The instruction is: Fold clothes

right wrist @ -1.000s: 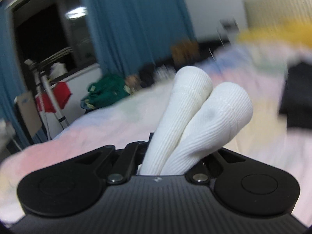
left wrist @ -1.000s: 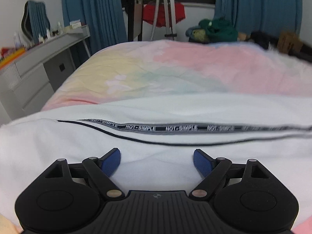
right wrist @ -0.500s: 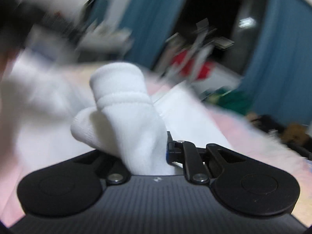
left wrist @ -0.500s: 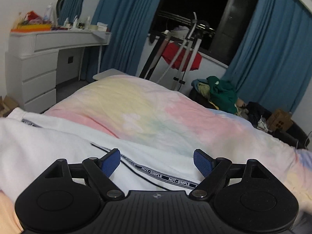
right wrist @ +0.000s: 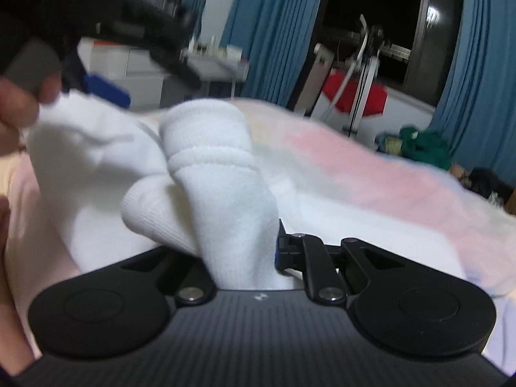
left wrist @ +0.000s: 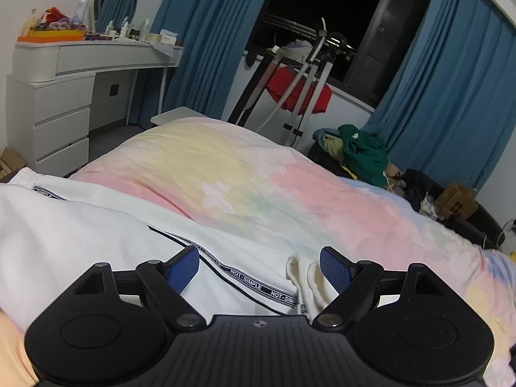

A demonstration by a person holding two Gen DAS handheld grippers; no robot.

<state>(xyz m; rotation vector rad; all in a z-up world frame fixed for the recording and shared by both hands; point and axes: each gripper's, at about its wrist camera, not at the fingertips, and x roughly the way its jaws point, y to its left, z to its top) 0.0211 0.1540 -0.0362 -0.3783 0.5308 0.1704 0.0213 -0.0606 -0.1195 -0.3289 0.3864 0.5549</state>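
Right gripper (right wrist: pixel 238 258) clamped on a bundle of white ribbed socks (right wrist: pixel 219 174), raised above the bed.

Left gripper (left wrist: pixel 258 269) spread wide with blue pads (left wrist: pixel 333 269), hovering low over white trousers (left wrist: pixel 106 235) laid across the pastel duvet (left wrist: pixel 258 174); black "NOT-SIMPLE" stripe (left wrist: pixel 258 285) running between the fingers, cream cuff bunched just beside the right pad. Blurred in the right wrist view, upper left: the left gripper (right wrist: pixel 106 87) above the same white cloth. Green clothes (left wrist: pixel 364 151) heaped beyond the bed.

White trousers (left wrist: pixel 106 242) with a "NOT-SIMPLE" side stripe (left wrist: pixel 258 285) lay spread across the bed; their ribbed cuffs (right wrist: pixel 209 174) stood bunched upright.
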